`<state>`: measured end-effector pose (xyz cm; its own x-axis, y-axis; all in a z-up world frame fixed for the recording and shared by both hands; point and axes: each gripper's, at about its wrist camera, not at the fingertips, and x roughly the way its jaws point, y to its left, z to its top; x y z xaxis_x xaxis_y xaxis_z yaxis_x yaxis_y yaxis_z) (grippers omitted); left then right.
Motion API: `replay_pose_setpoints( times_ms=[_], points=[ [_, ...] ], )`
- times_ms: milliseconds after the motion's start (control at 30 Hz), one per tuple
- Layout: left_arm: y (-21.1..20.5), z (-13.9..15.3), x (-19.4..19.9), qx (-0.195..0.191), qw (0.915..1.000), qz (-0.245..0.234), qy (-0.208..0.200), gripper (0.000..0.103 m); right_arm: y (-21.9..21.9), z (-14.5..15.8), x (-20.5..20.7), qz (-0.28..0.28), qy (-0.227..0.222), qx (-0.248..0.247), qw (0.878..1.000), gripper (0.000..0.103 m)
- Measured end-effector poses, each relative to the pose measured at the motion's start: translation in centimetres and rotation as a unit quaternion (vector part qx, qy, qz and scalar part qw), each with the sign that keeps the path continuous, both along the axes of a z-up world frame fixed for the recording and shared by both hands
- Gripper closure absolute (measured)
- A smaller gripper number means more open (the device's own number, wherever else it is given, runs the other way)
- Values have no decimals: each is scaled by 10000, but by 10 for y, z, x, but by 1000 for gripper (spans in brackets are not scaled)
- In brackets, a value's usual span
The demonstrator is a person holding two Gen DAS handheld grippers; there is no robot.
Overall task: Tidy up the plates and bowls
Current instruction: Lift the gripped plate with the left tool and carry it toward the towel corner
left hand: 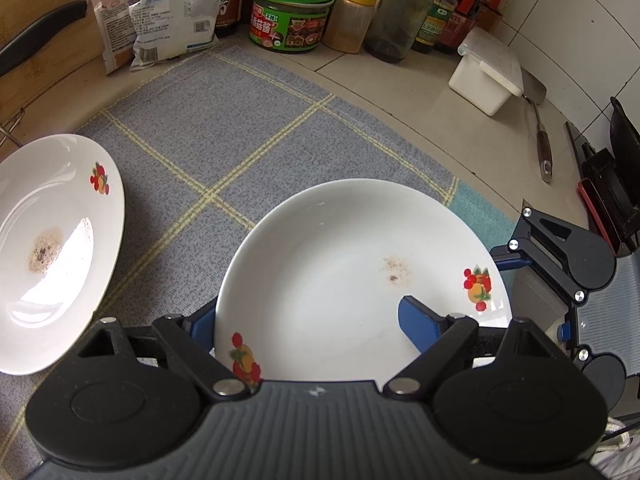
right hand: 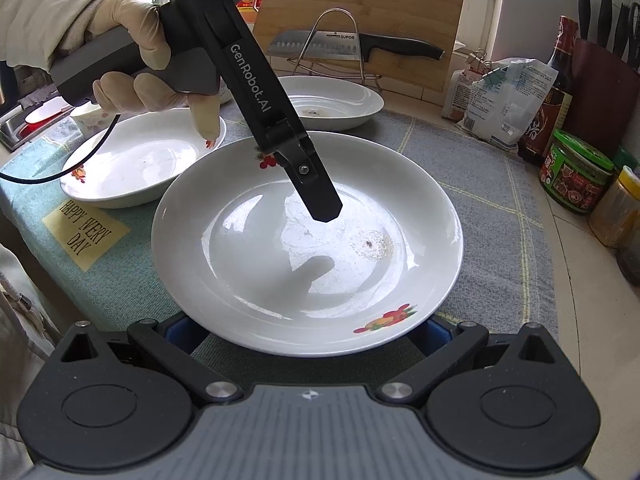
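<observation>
A white deep plate [left hand: 340, 264] [right hand: 308, 248] with fruit decals and a small brown stain lies on the grey checked mat [left hand: 224, 128]. My left gripper [left hand: 308, 312] is open and straddles its rim. One finger [right hand: 320, 200] hovers over the inside and casts a shadow; the other sits outside the rim, mostly hidden. My right gripper [right hand: 310, 336] is open at the opposite rim, its blue fingertips tucked under the plate's edge. A second stained plate [left hand: 52, 248] [right hand: 332, 100] lies beyond, and a third plate [right hand: 136, 160] lies beside the middle one.
Jars, bottles and bags [left hand: 288, 16] line the tiled wall, with a white lidded box [left hand: 488, 72] and a spatula [left hand: 540, 136] nearby. A knife [right hand: 352, 46] rests on a wire rack before a wooden board. A gloved hand [right hand: 132, 60] holds the left gripper.
</observation>
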<state>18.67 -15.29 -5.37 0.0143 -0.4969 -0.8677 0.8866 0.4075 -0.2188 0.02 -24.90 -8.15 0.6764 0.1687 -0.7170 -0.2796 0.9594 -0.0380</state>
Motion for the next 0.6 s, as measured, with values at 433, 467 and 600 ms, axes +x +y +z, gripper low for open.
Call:
replay_pose_setpoints(
  times_ms=[433, 467, 600],
  points=[
    [-35, 2, 26, -114, 9999, 11, -86, 14, -31, 4, 22, -74, 20, -24, 10000, 0],
    [-38, 2, 29, -123, 9999, 17, -73, 14, -34, 4, 24, -83, 27, -28, 10000, 0],
    [-49, 0, 39, -167, 9998, 8, -66, 15, -44, 3, 33, -121, 51, -62, 9999, 0]
  ],
)
